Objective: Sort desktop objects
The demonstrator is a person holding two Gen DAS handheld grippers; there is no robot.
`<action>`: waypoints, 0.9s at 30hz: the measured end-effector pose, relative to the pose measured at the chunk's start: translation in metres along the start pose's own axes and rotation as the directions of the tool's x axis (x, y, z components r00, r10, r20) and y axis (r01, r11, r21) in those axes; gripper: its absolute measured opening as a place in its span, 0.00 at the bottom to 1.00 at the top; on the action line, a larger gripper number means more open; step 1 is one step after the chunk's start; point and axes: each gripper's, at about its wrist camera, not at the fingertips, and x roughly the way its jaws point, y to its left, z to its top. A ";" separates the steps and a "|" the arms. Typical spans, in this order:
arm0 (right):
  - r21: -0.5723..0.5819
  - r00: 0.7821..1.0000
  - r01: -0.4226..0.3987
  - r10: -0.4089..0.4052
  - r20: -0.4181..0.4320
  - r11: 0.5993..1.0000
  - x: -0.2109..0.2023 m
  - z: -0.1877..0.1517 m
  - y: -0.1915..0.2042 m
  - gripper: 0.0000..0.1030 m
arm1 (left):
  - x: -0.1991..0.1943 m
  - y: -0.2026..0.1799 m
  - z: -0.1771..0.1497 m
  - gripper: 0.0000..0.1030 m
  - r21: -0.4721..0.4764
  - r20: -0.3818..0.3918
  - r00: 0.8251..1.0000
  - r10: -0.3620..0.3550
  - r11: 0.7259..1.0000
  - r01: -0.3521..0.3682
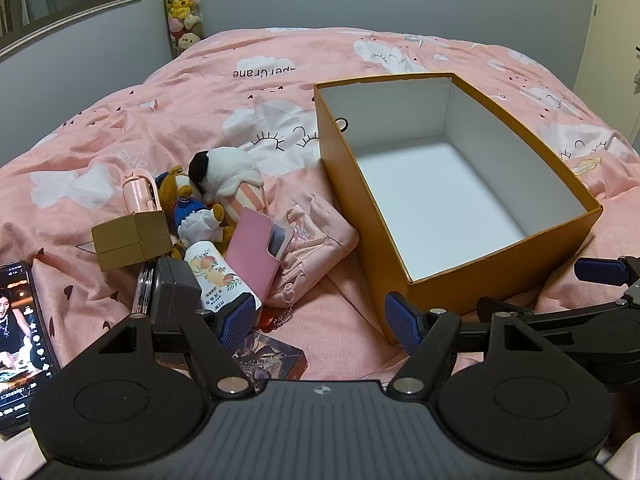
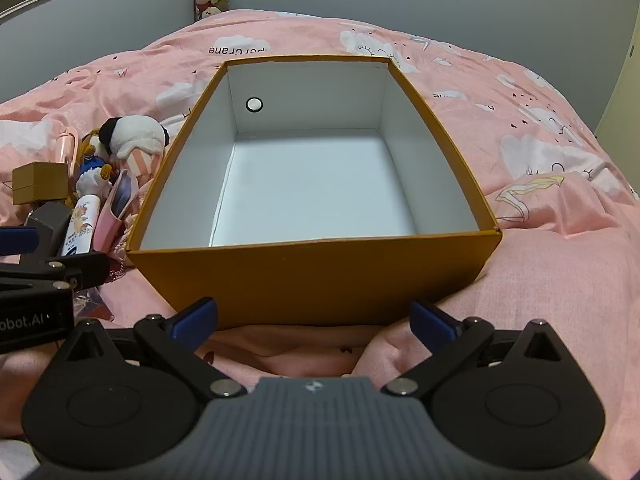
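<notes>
Orange cardboard forms the box (image 2: 312,276), which sits open on the pink bedspread (image 2: 540,264) with its white inside bare. Your right gripper (image 2: 314,320) hangs just before the box's near wall, jaws spread wide, nothing between them. Your left gripper (image 1: 326,324) points down at the bedspread beside the box's near corner, jaws likewise apart and holding nothing. Left of the box lies the pile: a white bottle (image 1: 218,276), a pink card holder (image 1: 254,254), a brown carton (image 1: 132,240), a black block (image 1: 176,294), plush toys (image 1: 224,178) and a pink pouch (image 1: 320,232). A lit phone (image 1: 20,344) lies at the far left.
</notes>
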 end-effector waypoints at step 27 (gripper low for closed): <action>-0.159 0.962 -0.274 0.269 -0.056 0.948 -0.039 0.036 0.006 0.62 | -0.001 0.027 0.025 0.67 -0.014 -0.078 0.992 -0.098 0.995 0.097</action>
